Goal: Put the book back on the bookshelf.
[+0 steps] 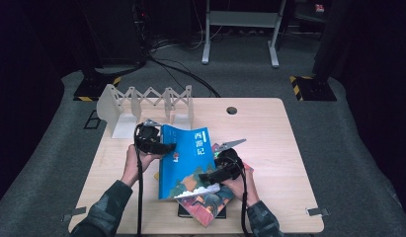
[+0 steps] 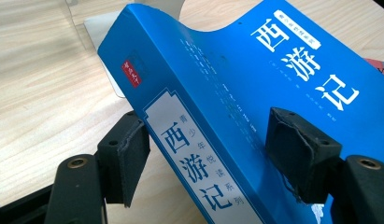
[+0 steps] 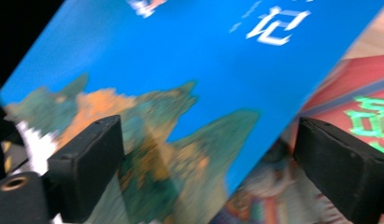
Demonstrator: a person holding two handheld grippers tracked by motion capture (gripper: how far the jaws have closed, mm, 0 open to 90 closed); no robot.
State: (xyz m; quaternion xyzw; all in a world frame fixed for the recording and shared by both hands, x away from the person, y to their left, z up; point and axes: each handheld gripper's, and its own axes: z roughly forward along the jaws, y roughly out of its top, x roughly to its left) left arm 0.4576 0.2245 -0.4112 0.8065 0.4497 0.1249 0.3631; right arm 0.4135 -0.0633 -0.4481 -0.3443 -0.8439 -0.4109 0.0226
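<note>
While the left hand-held gripper [image 2: 206,154] clamps its two black pads on the spine edge of the blue book [image 2: 236,107], one pad on the cover and the other under the spine side, the book sits tilted up off the surface [image 1: 269,128]. In the high view this left hand-held gripper [image 1: 158,146] is at the book's upper left edge, just left of the frame's centre. The right hand-held gripper [image 3: 206,172] stands with its jaws apart around the book's lower corner, where the painted mountains are; the blur there makes it impossible to tell whether either pad touches the cover. In the high view the right hand-held gripper [image 1: 210,177] lies at the blue book's [image 1: 183,163] lower right edge. Under that book, toward the lower centre of the frame, lies a second book with a red, colourful cover [image 1: 208,202], and a dark one peeks out beneath it. Behind the left hand-held gripper, at the upper left of the surface, stands a white folding book rack [image 1: 141,106]. A round hole [image 1: 231,110] marks the far edge of the surface.
</note>
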